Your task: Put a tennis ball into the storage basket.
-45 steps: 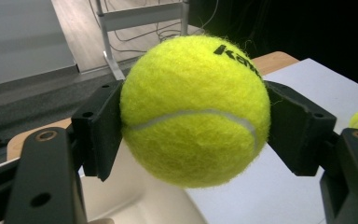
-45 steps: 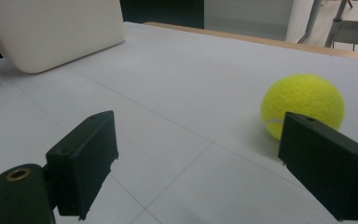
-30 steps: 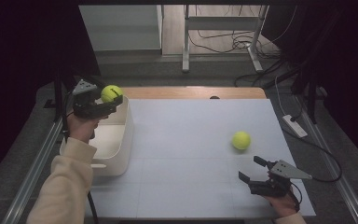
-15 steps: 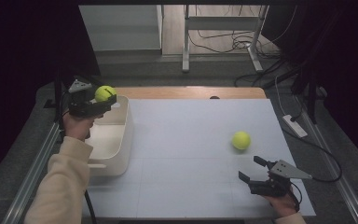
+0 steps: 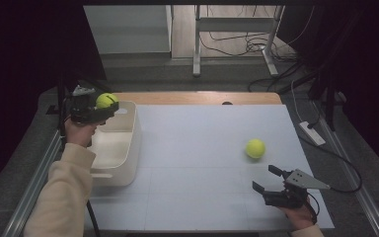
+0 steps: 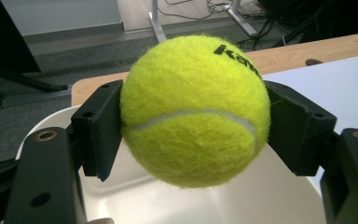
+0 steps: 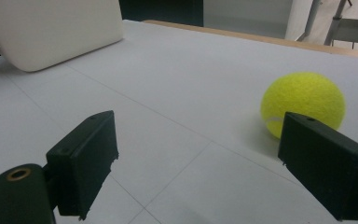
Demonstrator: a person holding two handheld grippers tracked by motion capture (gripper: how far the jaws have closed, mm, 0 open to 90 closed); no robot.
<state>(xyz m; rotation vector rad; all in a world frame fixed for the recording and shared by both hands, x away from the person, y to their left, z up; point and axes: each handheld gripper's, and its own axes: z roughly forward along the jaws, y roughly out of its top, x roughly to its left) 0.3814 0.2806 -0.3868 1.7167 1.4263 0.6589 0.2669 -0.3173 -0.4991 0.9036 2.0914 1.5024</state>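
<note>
My left gripper [image 5: 102,106] is shut on a yellow tennis ball [image 5: 106,100] and holds it above the far left corner of the white bin [image 5: 128,148]. In the left gripper view both black pads press the sides of that ball [image 6: 195,109], with the bin [image 6: 270,200] beneath. A second tennis ball [image 5: 255,148] lies on the white table at the right. My right gripper [image 5: 267,179] stands open near the front right edge, a short way in front of it. In the right gripper view this ball [image 7: 303,102] lies beyond the right jaw, outside the gap.
The white table sheet [image 5: 197,148] spreads between bin and loose ball. A wooden strip [image 5: 202,97] runs along the far edge. A power strip [image 5: 312,133] and cables lie off the right side. Desk legs [image 5: 196,44] stand on the floor beyond.
My left gripper has carried its ball a little to the left and down, toward the bin's far left corner. The right gripper and the loose ball have stayed put.
</note>
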